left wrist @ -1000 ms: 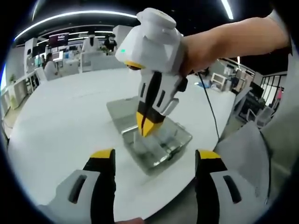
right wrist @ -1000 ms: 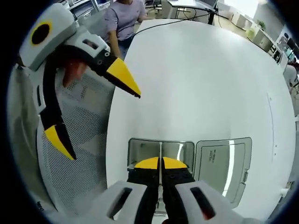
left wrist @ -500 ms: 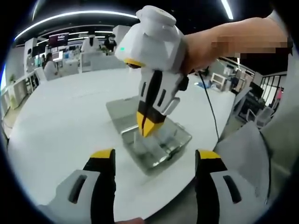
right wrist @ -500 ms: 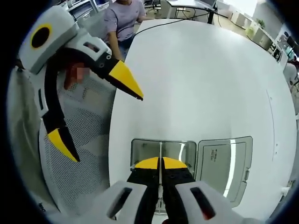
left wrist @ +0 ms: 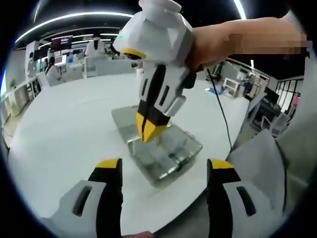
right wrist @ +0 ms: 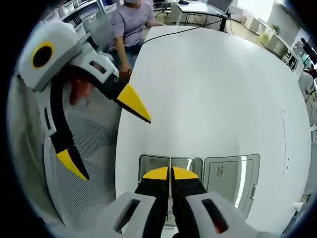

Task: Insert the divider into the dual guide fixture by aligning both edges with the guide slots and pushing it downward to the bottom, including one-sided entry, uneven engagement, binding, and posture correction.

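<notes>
A clear plastic box (left wrist: 166,153) with thin glassy walls sits on the smooth white round surface (left wrist: 64,119) at the middle of the left gripper view, its flat clear lid (right wrist: 230,176) lying open beside it at lower right of the right gripper view. The right tongs (right wrist: 170,173) — yellow tips on black fingers, white moulded body — are clenched on a thin, clear divider (right wrist: 170,163), seen edge-on as a pale line rising from between the tips at the bottom centre of the right gripper view. In the left gripper view the same tongs point down over the box at centre frame. The left tongs (left wrist: 163,166) stand released, jaws wide apart at the bottom of their view, near a grey mesh chair back (right wrist: 89,144).

Against the picture half a second ago, the right tongs sit higher above the box, and the box looks smaller and lower in the right gripper view.
</notes>
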Action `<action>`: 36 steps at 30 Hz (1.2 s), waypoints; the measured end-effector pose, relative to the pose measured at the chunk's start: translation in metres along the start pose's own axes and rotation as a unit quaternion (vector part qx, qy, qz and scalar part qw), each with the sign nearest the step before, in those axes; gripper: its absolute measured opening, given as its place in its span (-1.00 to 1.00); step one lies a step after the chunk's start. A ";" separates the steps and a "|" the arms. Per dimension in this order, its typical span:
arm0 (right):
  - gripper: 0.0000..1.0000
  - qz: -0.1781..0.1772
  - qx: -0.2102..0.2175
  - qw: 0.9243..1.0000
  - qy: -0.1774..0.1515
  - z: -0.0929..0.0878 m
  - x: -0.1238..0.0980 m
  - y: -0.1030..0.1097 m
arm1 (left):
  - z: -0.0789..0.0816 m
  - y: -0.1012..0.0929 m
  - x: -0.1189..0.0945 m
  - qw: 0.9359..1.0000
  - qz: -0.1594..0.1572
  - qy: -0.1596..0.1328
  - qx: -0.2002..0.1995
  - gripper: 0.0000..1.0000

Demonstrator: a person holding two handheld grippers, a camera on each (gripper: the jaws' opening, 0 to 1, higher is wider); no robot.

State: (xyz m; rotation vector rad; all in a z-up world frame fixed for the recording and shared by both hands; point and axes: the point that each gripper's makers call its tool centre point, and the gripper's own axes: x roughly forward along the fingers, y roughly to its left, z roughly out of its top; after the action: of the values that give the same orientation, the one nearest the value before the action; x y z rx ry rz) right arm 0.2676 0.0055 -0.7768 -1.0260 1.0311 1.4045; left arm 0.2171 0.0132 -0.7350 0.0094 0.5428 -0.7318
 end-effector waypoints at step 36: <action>-1.00 0.004 0.014 1.000 0.014 -0.019 0.010 0.000 | -0.003 0.002 0.000 1.000 0.002 0.002 -0.002 0.35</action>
State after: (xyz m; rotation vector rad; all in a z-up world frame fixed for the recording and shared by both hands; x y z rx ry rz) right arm 0.2675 -0.0103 -0.7915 -1.0257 1.0736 1.3814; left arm 0.2173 0.0154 -0.7377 0.0093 0.5470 -0.7263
